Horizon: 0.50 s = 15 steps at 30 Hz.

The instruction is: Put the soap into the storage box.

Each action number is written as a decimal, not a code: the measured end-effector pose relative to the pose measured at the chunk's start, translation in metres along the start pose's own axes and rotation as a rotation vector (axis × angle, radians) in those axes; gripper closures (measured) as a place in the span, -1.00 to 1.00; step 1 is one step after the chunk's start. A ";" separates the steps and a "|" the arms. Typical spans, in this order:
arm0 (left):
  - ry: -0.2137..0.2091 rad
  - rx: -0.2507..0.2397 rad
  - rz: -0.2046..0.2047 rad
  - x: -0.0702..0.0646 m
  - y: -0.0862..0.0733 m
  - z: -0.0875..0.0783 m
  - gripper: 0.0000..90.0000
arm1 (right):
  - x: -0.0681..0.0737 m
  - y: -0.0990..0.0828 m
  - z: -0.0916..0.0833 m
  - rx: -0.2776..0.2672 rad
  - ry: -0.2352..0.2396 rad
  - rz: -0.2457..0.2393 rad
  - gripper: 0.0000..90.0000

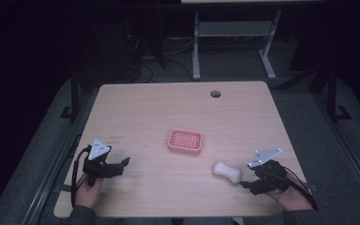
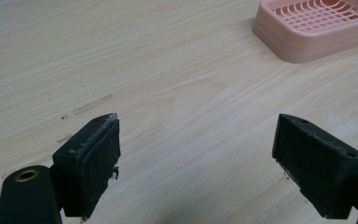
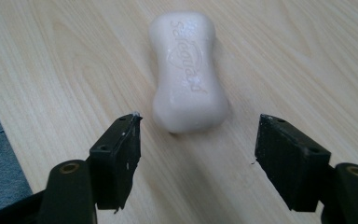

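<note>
A white bar of soap (image 3: 187, 72) lying on a wooden table (image 3: 307, 56) carries the embossed brand name "Safeguard", pressed into its upper face along its length within a raised shield-like outline, as seen in the right gripper view. In the high view the soap is too small for the lettering to be read. No other readable text, number or sign appears.

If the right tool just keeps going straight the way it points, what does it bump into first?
Most likely the white soap bar. It lies on the table just ahead of the open right tool, lined up with the gap between its jaws.
</note>
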<state>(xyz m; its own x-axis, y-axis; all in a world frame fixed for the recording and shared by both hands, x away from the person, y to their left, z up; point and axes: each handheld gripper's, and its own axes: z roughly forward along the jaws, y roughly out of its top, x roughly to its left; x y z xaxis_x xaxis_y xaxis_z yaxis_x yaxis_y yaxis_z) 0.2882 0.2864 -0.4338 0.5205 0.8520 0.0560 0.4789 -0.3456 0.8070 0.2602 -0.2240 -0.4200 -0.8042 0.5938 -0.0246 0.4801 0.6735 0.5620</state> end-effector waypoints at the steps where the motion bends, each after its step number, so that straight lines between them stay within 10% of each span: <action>1: 0.000 0.000 0.000 0.000 0.000 0.000 -0.67 | 0.000 0.002 0.001 0.004 0.002 0.000 -0.34; 15: 0.000 0.001 -0.001 0.000 0.000 0.000 -0.67 | 0.002 0.020 0.017 0.037 0.027 -0.026 -0.48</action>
<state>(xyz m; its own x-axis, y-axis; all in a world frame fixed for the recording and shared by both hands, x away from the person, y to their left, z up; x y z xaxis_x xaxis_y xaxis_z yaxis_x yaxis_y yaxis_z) 0.2883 0.2866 -0.4338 0.5196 0.8526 0.0550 0.4804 -0.3448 0.8065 0.2742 -0.2021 -0.4225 -0.8254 0.5643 -0.0159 0.4714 0.7043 0.5308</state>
